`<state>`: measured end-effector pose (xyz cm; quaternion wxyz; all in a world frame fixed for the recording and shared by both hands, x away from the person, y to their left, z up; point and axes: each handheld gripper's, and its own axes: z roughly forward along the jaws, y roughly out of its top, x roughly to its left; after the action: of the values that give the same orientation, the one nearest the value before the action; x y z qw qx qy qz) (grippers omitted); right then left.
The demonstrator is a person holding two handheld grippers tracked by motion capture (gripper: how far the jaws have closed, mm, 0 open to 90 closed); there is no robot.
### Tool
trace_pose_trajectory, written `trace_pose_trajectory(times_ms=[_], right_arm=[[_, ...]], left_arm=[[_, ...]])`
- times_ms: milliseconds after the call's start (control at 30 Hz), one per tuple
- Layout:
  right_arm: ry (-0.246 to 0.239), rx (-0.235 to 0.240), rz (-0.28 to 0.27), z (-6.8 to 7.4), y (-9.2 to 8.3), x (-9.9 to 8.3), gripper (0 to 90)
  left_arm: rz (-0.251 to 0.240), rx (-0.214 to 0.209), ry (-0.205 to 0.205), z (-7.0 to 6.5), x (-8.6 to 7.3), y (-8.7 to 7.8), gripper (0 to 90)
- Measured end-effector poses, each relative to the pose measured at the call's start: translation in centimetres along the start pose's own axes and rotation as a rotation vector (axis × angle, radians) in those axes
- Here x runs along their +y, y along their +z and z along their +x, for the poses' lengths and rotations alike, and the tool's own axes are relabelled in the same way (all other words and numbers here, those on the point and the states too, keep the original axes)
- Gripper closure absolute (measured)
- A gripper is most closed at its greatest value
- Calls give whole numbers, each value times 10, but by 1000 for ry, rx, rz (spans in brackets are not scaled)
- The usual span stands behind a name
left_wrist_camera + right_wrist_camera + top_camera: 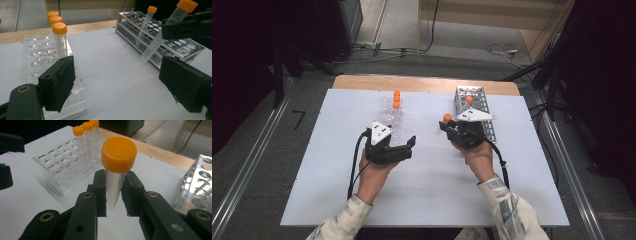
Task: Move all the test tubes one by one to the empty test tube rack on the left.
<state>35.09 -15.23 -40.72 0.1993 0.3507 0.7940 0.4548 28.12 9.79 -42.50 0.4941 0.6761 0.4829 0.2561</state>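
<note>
The tube (113, 187) is sitting clamped in the right gripper (113, 195), tilting, with the clear rack (60, 167) lying off to its left; the left gripper (120, 82) is gaping empty.

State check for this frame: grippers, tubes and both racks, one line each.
Left gripper: open, holding nothing.
Right gripper: shut on a capped tube.
Three tubes: capped, upright in the clear rack.
One tube: capped, leaning in the metal rack.
</note>
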Motion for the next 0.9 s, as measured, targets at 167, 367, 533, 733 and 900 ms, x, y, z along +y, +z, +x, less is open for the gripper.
trace_pose_trajectory(times_ms=[167, 367, 533, 733, 900], right_arm=[[-16, 22, 17, 7, 5, -4, 724], [-28, 38, 29, 15, 11, -8, 724], [-34, 50, 36, 20, 14, -10, 724], [-41, 64, 37, 25, 17, -11, 724], [-52, 75, 45, 29, 19, -13, 724]], left_arm=[[-8, 2, -1, 0, 1, -1, 140], [-9, 1, -1, 0, 1, -1, 141], [-10, 1, -1, 1, 2, -2, 141], [-16, 3, -6, 1, 2, -3, 141], [-20, 2, -5, 1, 3, -3, 143]])
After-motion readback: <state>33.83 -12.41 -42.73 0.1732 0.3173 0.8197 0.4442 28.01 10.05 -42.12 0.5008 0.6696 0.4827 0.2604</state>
